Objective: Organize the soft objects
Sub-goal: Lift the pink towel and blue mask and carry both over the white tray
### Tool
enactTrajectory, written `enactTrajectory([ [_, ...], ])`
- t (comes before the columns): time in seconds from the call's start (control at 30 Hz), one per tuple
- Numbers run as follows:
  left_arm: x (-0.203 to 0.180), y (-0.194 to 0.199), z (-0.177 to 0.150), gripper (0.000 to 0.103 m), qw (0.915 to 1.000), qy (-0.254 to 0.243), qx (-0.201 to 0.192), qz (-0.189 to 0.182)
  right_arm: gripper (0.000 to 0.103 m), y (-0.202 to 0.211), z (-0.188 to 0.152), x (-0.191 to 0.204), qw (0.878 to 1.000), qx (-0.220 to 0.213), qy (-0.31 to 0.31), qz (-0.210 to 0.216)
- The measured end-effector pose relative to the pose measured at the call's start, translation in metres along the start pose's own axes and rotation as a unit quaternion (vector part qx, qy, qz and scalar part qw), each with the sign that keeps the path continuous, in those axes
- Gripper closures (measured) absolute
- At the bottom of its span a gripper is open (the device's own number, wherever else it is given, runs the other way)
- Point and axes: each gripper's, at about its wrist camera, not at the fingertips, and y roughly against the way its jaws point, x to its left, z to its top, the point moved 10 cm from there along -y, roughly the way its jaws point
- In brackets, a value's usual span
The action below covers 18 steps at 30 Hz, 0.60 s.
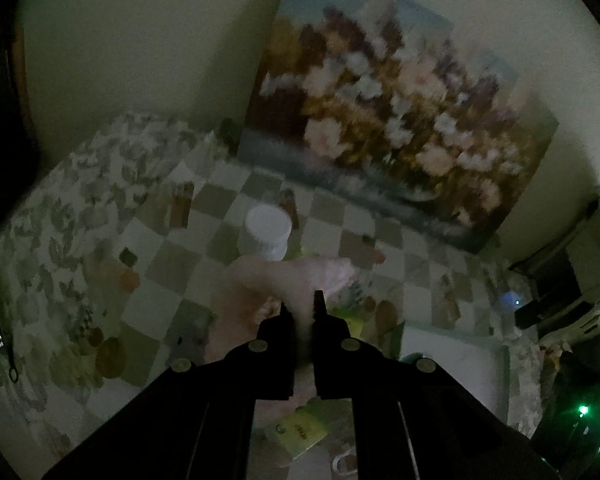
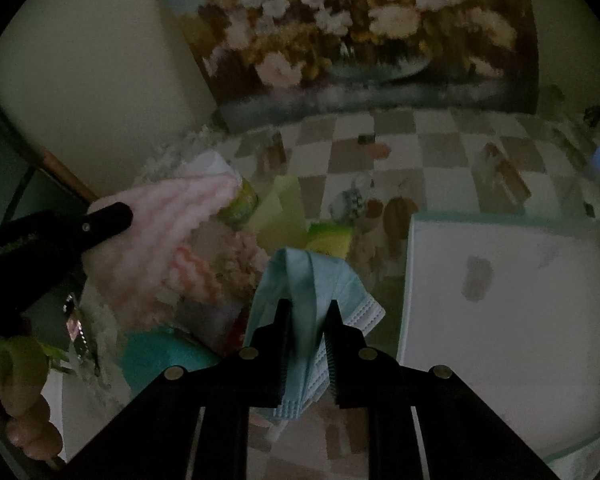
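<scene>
My left gripper is shut on a pale pink fluffy cloth and holds it above the checkered table. In the right wrist view the same cloth hangs from the left gripper's finger at the left. My right gripper is shut on a light blue face mask, held above the table just left of a white tray. A teal soft item lies low at the left. A yellow-green sponge lies beyond the mask.
A flower painting leans on the wall at the table's back. A white lidded jar stands mid-table. A yellow-green packet lies under the left gripper. A green can and green paper lie behind the cloth. Dark boxes stand at the right.
</scene>
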Motion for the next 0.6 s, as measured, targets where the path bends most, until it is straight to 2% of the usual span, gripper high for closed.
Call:
enactTrajectory([
  [0.2,-0.015,0.033,0.013,0.096,0.999,-0.014,-0.04,-0.015,0.086,0.038,0.019,0.003,0.999,-0.045,0.006,-0.004],
  [0.4,-0.039,0.06,0.019,0.096,0.9961,-0.035,-0.075,-0.033,0.086,0.065,0.032,-0.013,0.997,-0.074,-0.008,-0.017],
  [0.6,-0.075,0.064,0.01,0.096,0.9936,-0.065,-0.073,-0.056,0.086,0.087,0.041,-0.049,0.992,-0.104,-0.032,-0.057],
])
